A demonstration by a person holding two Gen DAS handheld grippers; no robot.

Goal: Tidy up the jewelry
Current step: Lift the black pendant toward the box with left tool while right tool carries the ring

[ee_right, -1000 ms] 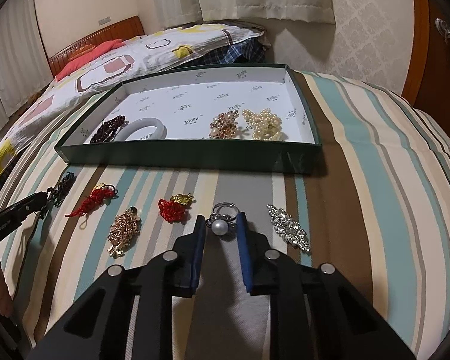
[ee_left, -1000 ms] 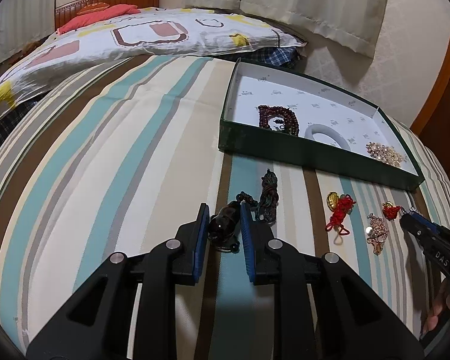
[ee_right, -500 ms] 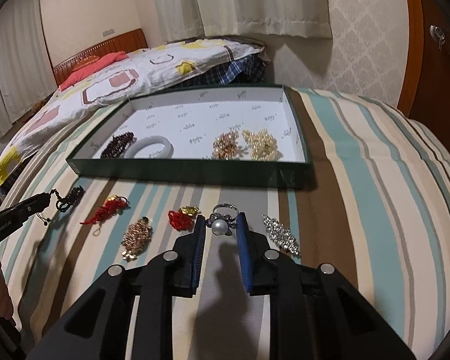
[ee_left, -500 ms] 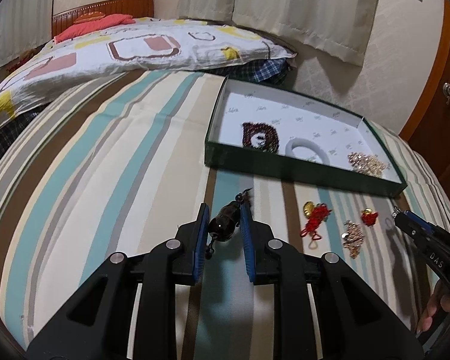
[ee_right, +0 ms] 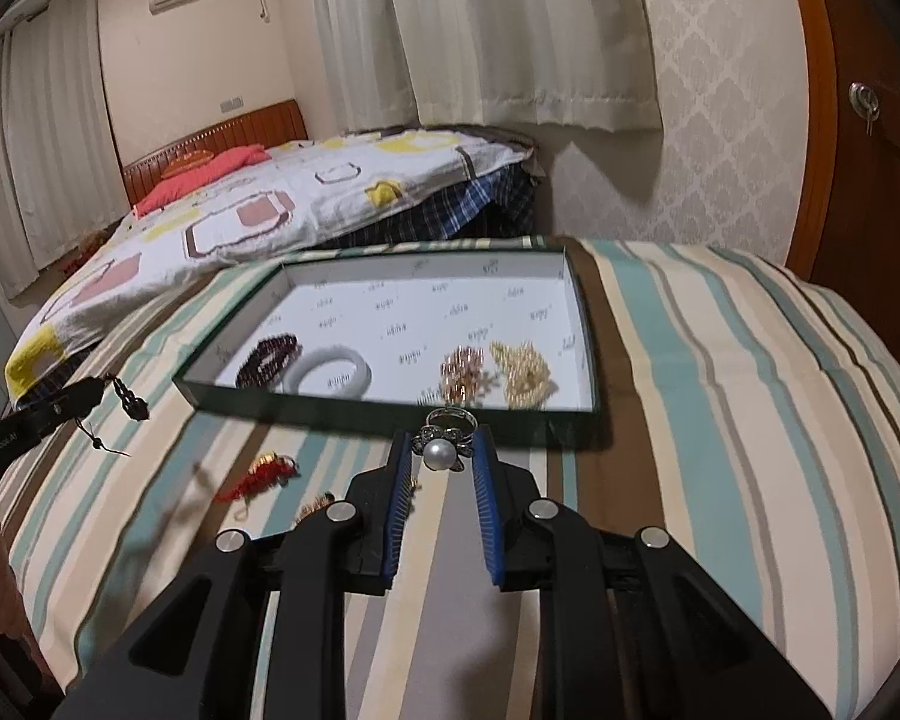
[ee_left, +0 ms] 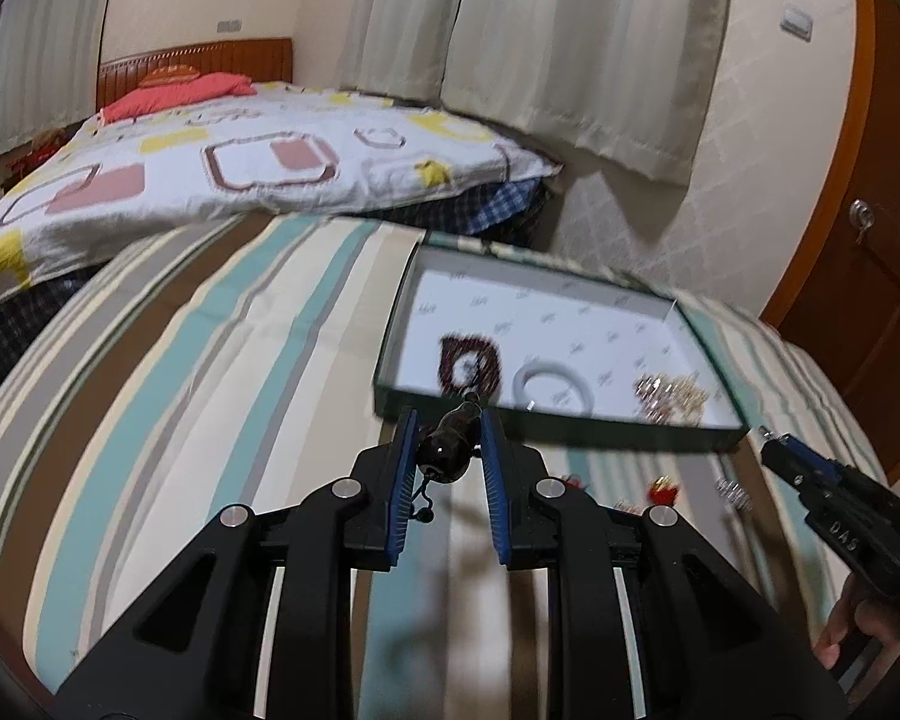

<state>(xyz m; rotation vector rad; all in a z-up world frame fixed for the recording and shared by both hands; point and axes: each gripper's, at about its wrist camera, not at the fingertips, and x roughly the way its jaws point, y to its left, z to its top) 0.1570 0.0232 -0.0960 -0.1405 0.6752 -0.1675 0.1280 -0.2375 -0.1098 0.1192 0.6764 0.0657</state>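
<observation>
So the left gripper (ee_left: 448,441) is pinching a dark bead pendant (ee_left: 447,450) between its blue fingers, cord dangling, up off the striped bed (ee_left: 210,372). The right gripper (ee_right: 441,459) is squeezing a pearl ring (ee_right: 441,450) the same way. The green box (ee_right: 378,411) is sitting at 12 o'clock, holding a white bangle (ee_right: 328,371) and beaded bracelets. A red tassel charm (ee_right: 261,477) is lying at 9 o'clock.

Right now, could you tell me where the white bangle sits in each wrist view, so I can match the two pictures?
Left wrist view: white bangle lies right of centre, near the green tray's front wall, right of the dark bead bracelet.
Right wrist view: white bangle lies left of centre, in the tray's front-left corner.
Shared landmark: the dark bead bracelet just left of it.
</observation>
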